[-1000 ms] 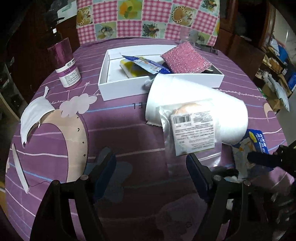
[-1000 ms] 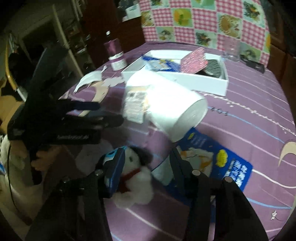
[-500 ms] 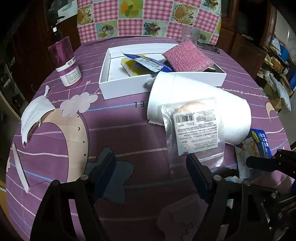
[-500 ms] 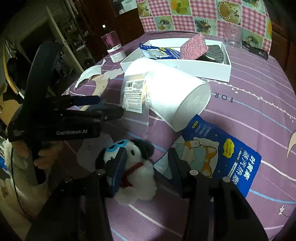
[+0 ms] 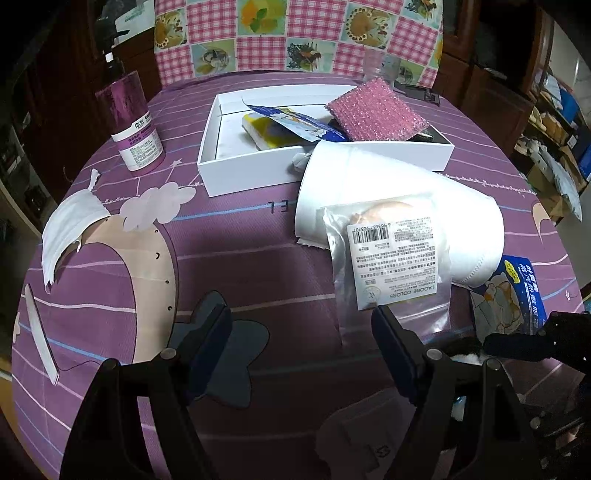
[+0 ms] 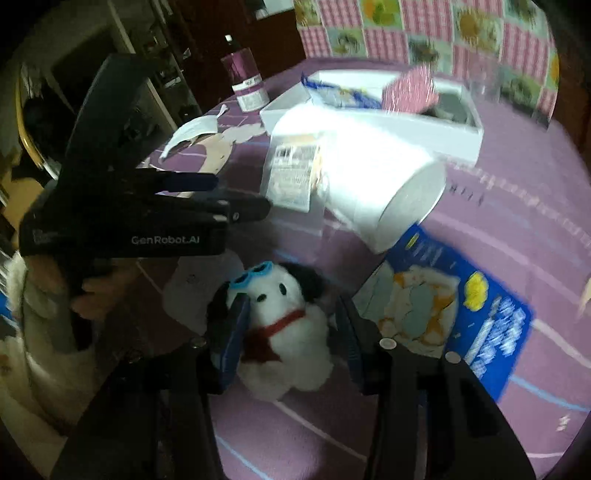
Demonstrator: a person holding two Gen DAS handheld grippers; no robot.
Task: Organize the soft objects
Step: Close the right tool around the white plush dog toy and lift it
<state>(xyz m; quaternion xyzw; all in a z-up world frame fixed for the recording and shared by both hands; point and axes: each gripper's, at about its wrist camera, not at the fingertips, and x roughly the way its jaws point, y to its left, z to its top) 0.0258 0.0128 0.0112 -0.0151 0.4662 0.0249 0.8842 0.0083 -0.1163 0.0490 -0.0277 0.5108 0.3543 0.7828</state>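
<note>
A white plush dog (image 6: 288,332) with blue goggles and a red scarf lies on the purple tablecloth between the fingers of my right gripper (image 6: 291,321); the jaws are open around it, close to its sides. My left gripper (image 5: 301,332) is open and empty above the cloth, just short of a clear sachet (image 5: 391,258) with a barcode label that leans on a white paper roll (image 5: 399,199). The white box (image 5: 258,177) behind holds a pink sponge (image 5: 373,114), a blue packet (image 5: 295,122) and a yellow item. A blue packet (image 6: 461,317) lies right of the dog.
A purple bottle (image 5: 135,125) stands at the back left. A white face mask (image 5: 70,229) and a white strip (image 5: 40,339) lie at the left. The left gripper's body (image 6: 140,206) shows in the right wrist view, left of the dog. A checked chair back (image 5: 295,33) stands behind the table.
My right gripper has moved forward so the plush dog now sits deeper between its fingers. My left gripper has drawn back slightly from the sachet.
</note>
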